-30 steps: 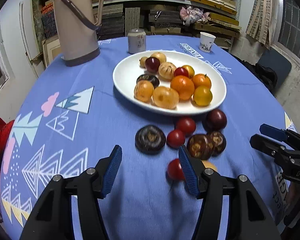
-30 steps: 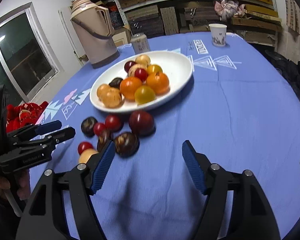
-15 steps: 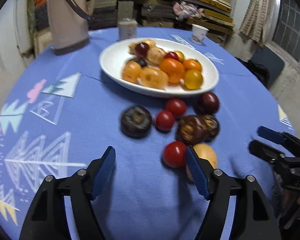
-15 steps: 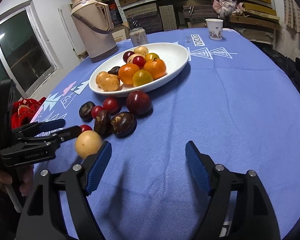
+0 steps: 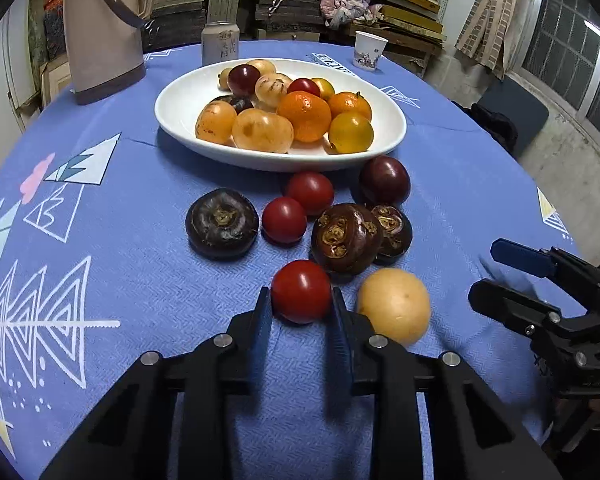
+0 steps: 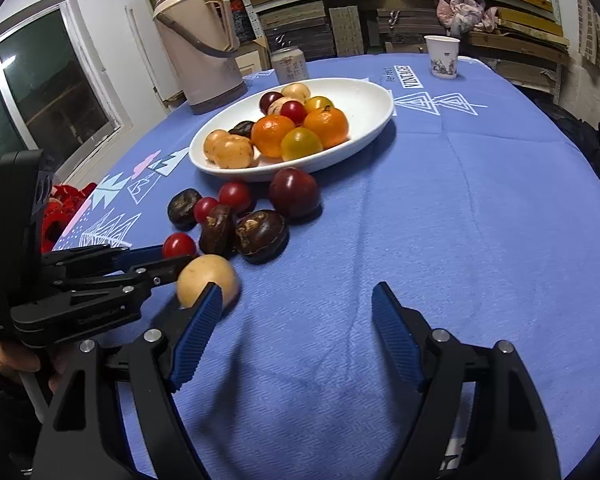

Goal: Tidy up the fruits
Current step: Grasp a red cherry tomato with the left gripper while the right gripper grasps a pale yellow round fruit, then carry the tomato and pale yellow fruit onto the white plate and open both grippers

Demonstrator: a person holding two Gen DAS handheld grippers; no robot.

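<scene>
Now the left claw [image 5: 302,308] is clamped on the nearest red tomato [image 5: 301,291], its jaws having just closed in from wide to pinch it on both sides while it sits on the blue-clothed table [image 5: 140,280]. Done well, the next move is probably a straight lift before any swing toward the white plate [image 5: 180,116], with a gentle squeeze, since the skin looks smooth and the fruit round enough to squirt out.

Just right of the tomato lies a pale yellow fruit [image 5: 394,304], almost touching the right finger, and a dark water chestnut [image 5: 346,238] sits right behind; a sideways drag could roll either. Two more red tomatoes [image 5: 284,220], another chestnut [image 5: 222,223] and a dark plum [image 5: 385,180] lie between the grip and the plate. The plate is already crowded toward its near side.

The right claw [image 6: 298,332] hangs apart and empty over bare cloth, near the yellow fruit.
</scene>
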